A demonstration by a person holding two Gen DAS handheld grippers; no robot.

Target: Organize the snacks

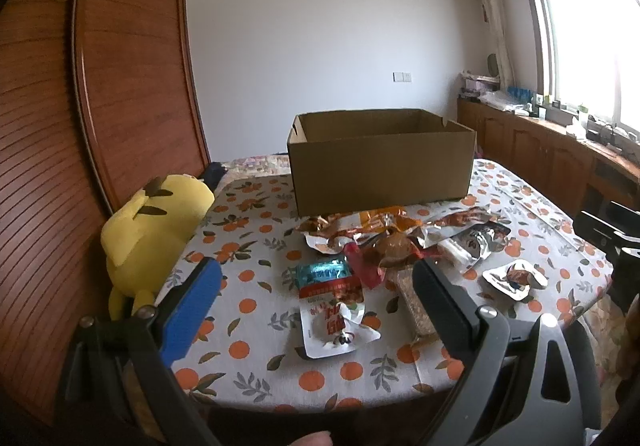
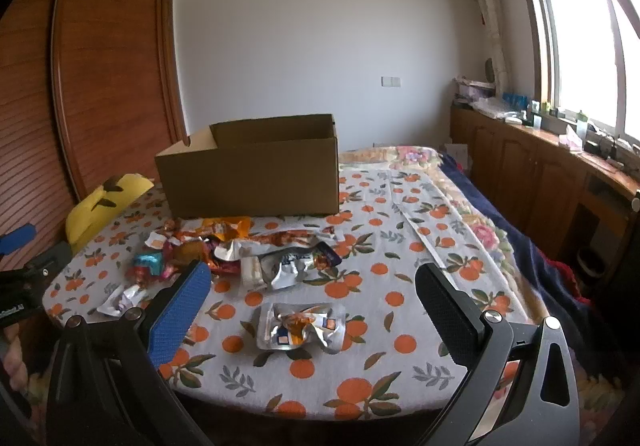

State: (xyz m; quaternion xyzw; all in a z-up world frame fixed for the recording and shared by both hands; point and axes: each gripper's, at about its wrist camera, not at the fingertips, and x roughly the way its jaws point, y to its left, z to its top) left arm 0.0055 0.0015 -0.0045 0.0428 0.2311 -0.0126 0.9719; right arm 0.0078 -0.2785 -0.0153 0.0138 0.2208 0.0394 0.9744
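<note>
An open brown cardboard box (image 1: 380, 162) stands at the far side of the table; it also shows in the right wrist view (image 2: 252, 178). Several snack packets lie in a loose pile (image 1: 384, 242) in front of it. A red and white packet (image 1: 336, 310) lies nearest, between the fingers of my left gripper (image 1: 320, 302), which is open and empty above the table. A crumpled silver packet (image 2: 300, 326) lies alone, between the fingers of my right gripper (image 2: 316, 298), open and empty. The silver packet shows at the right in the left wrist view (image 1: 516, 278).
The table has an orange-print cloth (image 2: 400, 246). A yellow plush toy (image 1: 152, 222) sits at its left edge against a wooden wardrobe (image 1: 120, 66). A bed with a dark blanket (image 2: 520, 238) lies right of the table, with wooden cabinets (image 2: 540, 166) under the window.
</note>
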